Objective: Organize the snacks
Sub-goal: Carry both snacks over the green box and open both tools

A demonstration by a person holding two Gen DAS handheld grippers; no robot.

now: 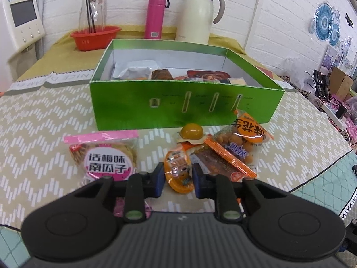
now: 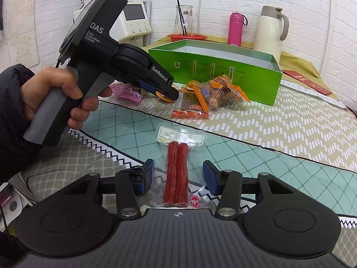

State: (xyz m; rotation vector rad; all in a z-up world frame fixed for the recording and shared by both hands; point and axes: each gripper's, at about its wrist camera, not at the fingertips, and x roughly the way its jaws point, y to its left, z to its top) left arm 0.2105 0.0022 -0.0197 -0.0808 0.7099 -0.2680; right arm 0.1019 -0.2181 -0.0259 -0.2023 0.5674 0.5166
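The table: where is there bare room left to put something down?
Bare cloth lies left of the pink seed packet and right of the peanut bag, toward the table edge. It is crowded in front of the green box, where snack packets overlap, and behind it, by the red basin, pink bottle and white jug.

Green box, chevron-patterned tablecloth
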